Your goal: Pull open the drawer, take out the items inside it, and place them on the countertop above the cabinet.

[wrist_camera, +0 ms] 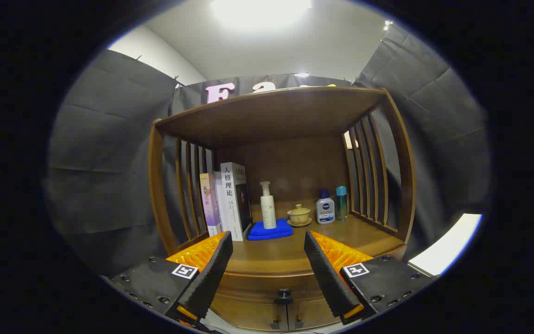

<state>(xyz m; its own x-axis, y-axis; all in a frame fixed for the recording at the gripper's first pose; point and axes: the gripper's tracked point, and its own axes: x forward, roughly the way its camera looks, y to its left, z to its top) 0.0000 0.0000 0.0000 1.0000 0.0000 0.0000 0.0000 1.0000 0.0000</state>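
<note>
Two fingers of the gripper [268, 253] stand wide apart, holding nothing, near the front edge of the countertop [271, 257] of a wooden cabinet [397, 153]. Between and below them sits the drawer [267, 285], shut, with a dark knob [284, 294] at its middle. Far back on the countertop stand books [230, 199] at left, a white pump bottle [267, 206] on a blue cloth [270, 230], a lidded cup [299, 215], a squat white bottle [325, 207] and a slim teal bottle [341, 202] at right.

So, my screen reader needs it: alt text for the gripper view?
The open gripper faces a wooden cabinet, its shut drawer's knob between the fingers. On the countertop: books, pump bottle on blue cloth, lidded cup, two small bottles.
</note>
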